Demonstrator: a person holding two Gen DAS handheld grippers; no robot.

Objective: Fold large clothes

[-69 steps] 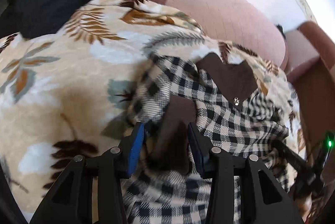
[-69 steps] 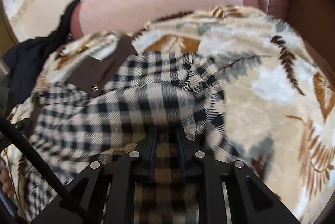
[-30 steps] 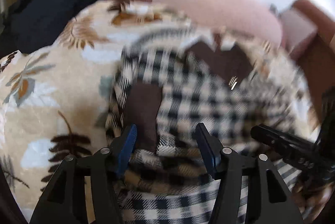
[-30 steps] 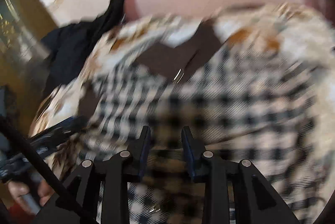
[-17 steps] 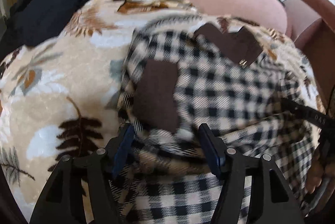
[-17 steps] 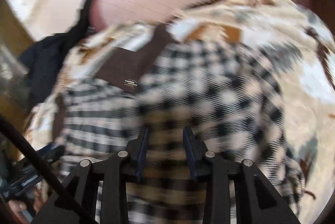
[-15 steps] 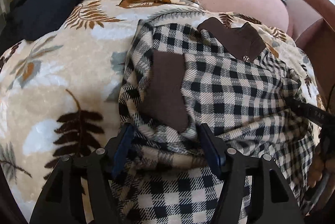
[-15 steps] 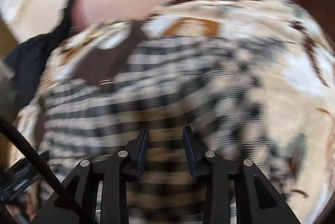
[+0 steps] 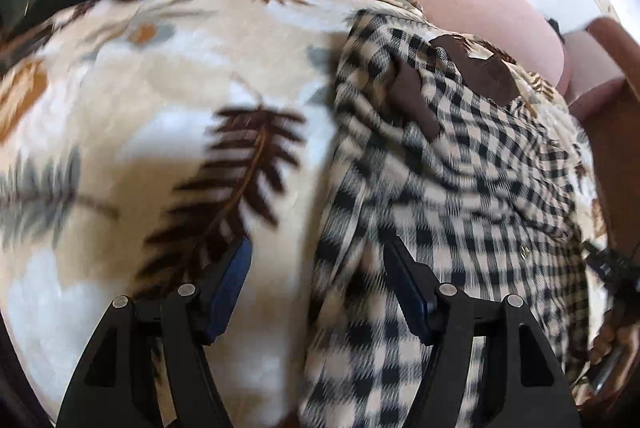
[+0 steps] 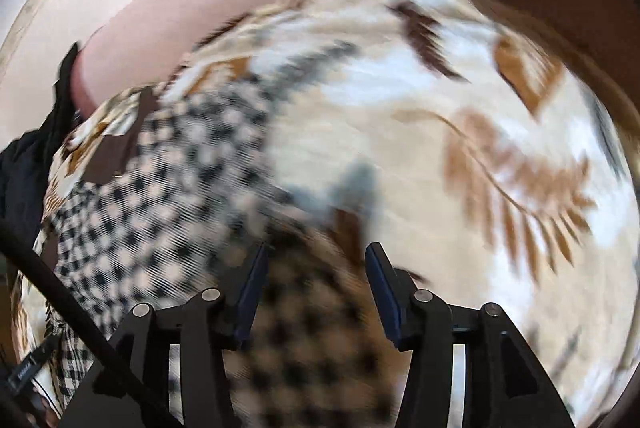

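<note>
Both grippers slid outward off checked shirt since earlier frames, jaws just opening. Left gripper wide apart, shirt's left edge loose between pads, nothing pinched. Right gripper half open over shirt hem (blurred), no grip. Shirt lies on leaf-print blanket, collar toward pink sofa back.
</note>
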